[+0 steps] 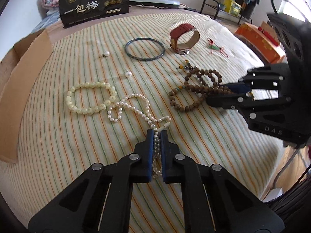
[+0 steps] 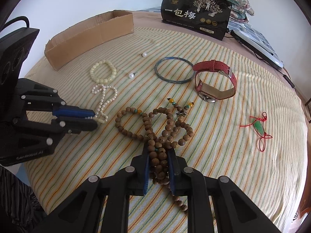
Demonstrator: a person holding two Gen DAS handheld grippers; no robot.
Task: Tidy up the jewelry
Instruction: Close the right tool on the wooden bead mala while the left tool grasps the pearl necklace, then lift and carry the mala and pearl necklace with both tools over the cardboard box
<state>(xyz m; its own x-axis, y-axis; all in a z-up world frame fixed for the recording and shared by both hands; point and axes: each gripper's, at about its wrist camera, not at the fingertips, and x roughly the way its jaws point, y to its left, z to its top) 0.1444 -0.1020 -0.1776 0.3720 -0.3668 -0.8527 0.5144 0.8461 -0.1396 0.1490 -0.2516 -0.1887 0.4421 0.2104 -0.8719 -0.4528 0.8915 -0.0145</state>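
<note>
Pearl necklace (image 1: 134,106) end clamped in my left gripper (image 1: 157,134), wooden bead strand (image 2: 155,128) bunched in my right gripper (image 2: 158,151), both trailing on the striped cloth (image 2: 213,165); grasp step done I'd say, next lift both clear toward the cardboard box (image 2: 87,36) without snagging.

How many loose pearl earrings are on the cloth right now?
2. One pearl earring lies farther back toward the cardboard box; the other pearl earring lies between the pale bead bracelet and blue bangle. None visibly hidden.
</note>
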